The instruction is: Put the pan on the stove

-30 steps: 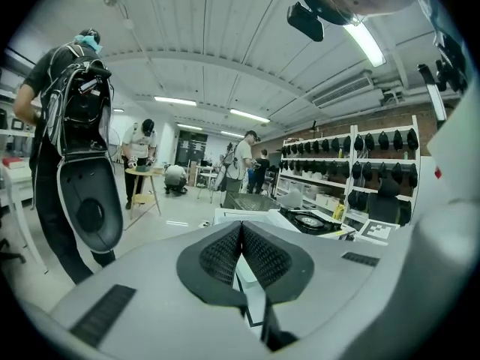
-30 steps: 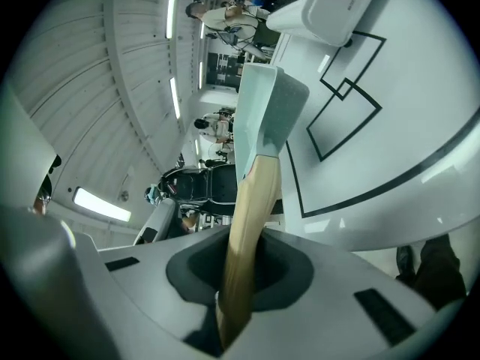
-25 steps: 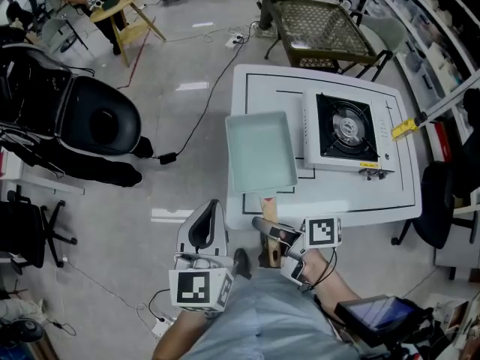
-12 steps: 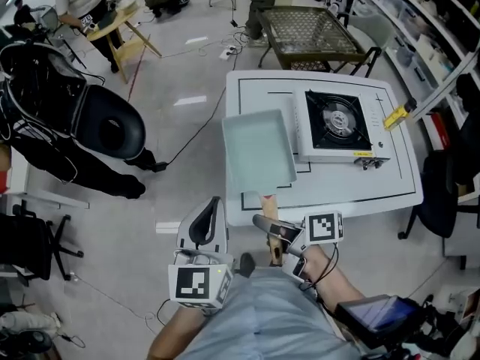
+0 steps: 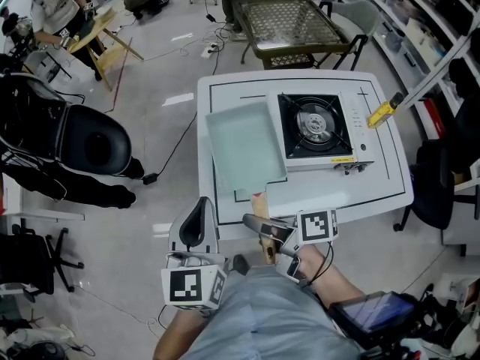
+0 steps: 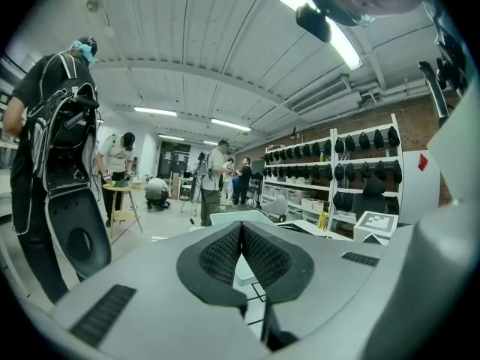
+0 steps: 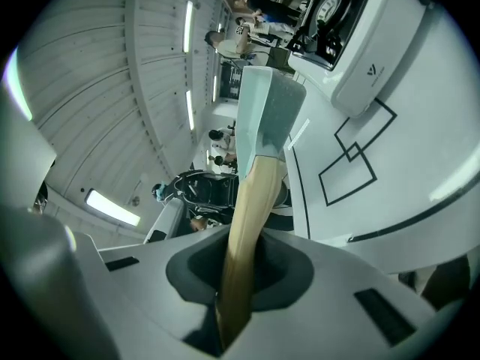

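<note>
The pan (image 5: 244, 148) is a pale green rectangular one with a wooden handle (image 5: 260, 212). It is over the left part of the white table (image 5: 375, 193), just left of the black-topped portable stove (image 5: 315, 130). My right gripper (image 5: 260, 229) is shut on the handle's near end. In the right gripper view the handle (image 7: 247, 216) runs out from between the jaws to the pan (image 7: 266, 103), with the stove (image 7: 352, 21) beyond. My left gripper (image 5: 196, 227) hangs off the table's near left corner, its pads (image 6: 259, 257) pressed together on nothing.
A yellow-handled tool (image 5: 382, 113) lies at the table's right edge. Behind the table stands a wire-mesh table (image 5: 292, 25). A black round seat (image 5: 94, 141) and a floor cable (image 5: 176, 145) are at the left, shelves at the right, people at the back left.
Both grippers have moved forward toward the table. The pan has gone with the right gripper, further in over the table and closer to the stove.
</note>
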{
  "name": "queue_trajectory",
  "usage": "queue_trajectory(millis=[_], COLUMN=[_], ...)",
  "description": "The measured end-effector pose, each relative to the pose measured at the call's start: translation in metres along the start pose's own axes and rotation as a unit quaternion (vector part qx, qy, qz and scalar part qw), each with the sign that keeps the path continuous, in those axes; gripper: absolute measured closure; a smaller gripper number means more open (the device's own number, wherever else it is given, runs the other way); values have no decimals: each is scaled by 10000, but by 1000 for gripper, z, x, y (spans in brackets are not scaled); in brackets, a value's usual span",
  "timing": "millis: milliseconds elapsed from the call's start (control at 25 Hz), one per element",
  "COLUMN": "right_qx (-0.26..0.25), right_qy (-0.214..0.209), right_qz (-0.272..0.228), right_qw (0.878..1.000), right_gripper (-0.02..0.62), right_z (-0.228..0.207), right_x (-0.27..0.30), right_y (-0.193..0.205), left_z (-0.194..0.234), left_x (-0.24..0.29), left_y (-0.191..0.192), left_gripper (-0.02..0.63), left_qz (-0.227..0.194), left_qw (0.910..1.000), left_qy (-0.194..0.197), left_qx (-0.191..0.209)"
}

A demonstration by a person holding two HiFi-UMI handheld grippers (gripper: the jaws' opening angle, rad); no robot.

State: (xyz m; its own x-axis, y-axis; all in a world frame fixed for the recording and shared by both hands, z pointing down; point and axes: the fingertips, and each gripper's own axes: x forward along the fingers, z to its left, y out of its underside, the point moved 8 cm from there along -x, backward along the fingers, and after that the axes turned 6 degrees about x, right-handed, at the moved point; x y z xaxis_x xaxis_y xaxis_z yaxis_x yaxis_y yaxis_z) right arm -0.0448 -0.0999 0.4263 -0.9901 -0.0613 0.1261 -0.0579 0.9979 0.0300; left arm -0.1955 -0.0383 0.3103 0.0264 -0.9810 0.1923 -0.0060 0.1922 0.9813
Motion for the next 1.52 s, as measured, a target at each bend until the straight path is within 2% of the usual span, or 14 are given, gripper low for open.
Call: queue_trajectory(millis=[120, 240, 480, 640, 960, 1120, 1280, 1520], right_qx=[-37, -8, -4, 105, 170, 60, 280, 217], right_qy=[-141, -33, -84, 114, 135, 112, 151, 87], right_qz=[-68, -163, -339, -462, -688, -738, -805, -821], right_qw=[9999, 9999, 9994, 9988, 9974, 9972, 9962, 9964], right_gripper=[523, 523, 523, 523, 523, 523, 523, 523], right_z=[6, 4, 1, -4, -12, -18, -25, -30], right_x=[-14, -33, -65, -91, -134, -147, -153, -154], right_y=[-22, -41, -69, -83, -110, -123, -131, -142], left_z=[-14, -28, -57, -80, -120, -131, -138, -138], left_x=[21, 38, 67, 83, 114, 125, 134, 143], left_y=[-9, -16, -24, -29, -35, -36, -34, -33], left_gripper=[588, 588, 588, 588, 588, 588, 588, 588], left_qz=[-44, -54, -61, -78, -104, -96, -55, 37], left_qw=[10000, 9999, 9997, 9994, 9986, 9984, 9984, 9989], left_qy=[48, 121, 224, 327, 517, 546, 547, 463], left_qx=[8, 23, 67, 69, 66, 85, 90, 80])
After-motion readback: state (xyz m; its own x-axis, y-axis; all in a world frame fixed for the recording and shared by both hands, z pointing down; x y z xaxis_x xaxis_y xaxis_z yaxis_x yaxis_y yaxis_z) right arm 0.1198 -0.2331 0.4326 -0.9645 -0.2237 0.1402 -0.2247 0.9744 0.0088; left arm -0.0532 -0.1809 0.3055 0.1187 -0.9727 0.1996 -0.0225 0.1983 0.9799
